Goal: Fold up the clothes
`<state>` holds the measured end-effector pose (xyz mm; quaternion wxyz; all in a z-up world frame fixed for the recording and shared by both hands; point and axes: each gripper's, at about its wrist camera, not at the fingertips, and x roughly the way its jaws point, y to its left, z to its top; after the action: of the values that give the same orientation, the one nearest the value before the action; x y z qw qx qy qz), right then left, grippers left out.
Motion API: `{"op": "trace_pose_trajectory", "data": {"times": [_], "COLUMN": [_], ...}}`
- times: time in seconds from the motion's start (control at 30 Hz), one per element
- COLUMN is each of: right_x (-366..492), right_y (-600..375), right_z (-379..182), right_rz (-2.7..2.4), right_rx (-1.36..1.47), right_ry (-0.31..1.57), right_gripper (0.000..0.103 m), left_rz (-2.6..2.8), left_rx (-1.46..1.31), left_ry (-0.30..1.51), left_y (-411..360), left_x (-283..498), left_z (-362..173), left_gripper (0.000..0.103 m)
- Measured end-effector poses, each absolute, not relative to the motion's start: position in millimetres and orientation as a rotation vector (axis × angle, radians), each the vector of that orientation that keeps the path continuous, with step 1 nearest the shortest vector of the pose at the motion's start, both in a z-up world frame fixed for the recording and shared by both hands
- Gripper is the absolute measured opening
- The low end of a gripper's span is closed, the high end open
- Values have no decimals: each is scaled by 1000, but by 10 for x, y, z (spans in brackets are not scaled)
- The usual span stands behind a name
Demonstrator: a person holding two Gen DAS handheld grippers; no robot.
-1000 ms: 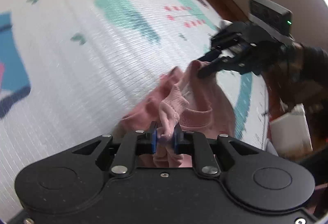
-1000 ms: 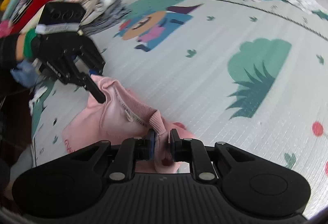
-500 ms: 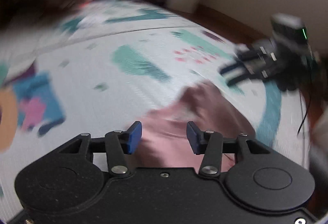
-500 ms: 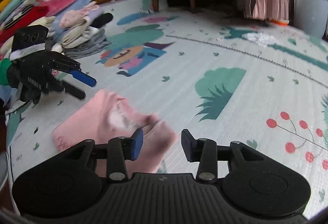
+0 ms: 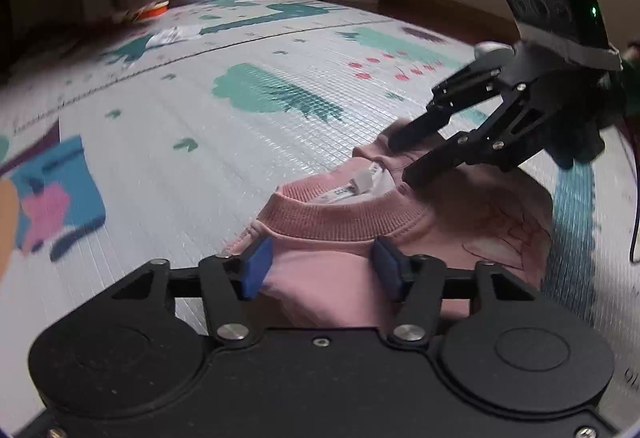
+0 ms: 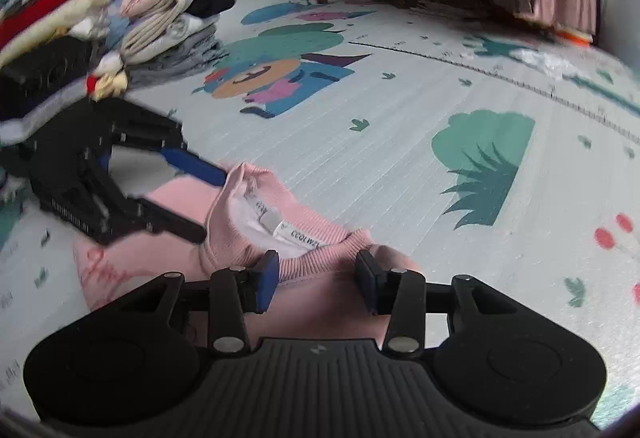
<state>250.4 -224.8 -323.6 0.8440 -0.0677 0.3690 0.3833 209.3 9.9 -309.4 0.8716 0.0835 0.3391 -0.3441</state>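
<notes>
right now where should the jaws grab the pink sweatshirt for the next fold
Probably the shoulder seams on either side of the ribbed collar. The pink sweatshirt lies flat on the play mat, neckline towards the open mat, so come in low from above the collar edge, one gripper per shoulder.

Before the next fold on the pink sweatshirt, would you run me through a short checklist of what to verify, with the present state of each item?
1. Left gripper free of cloth: ok, jaws opening, blue pads clear of the pink sweatshirt.
2. Right gripper free of cloth: ok, jaws apart, the fabric lies beneath them.
3. Sweatshirt resting on the play mat: ok, nothing lifted.
4. Collar lying flat: not ok, one side stands up, label showing.
5. Body smooth and sleeves placed: cannot tell, the grippers hide much of it.
6. Mat beyond the collar free for folding: ok; the stack of folded clothes sits apart.
</notes>
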Motion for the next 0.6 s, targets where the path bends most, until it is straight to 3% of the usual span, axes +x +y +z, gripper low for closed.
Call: {"op": "trace_pose_trajectory", "data": {"times": [0.17,0.3,0.6], "right_x": [2297,1833,1617], "right_y": [-2349,-2393,-2357], "right_z": [-2966,-2844,-3382], "right_rz": [792,836,846], "right_rx": [-119,-217,-237], "right_ry": [710,618,695], "right_gripper": [44,51,53], "left_rz": [-702,-753,-760], "left_rx": [139,142,236], "left_ry": [682,610,650], "left_y": [141,144,10], "left_x": [1978,1666,1383], "left_z": [-2833,-2696,-3142], "left_gripper": [58,58,60]}}
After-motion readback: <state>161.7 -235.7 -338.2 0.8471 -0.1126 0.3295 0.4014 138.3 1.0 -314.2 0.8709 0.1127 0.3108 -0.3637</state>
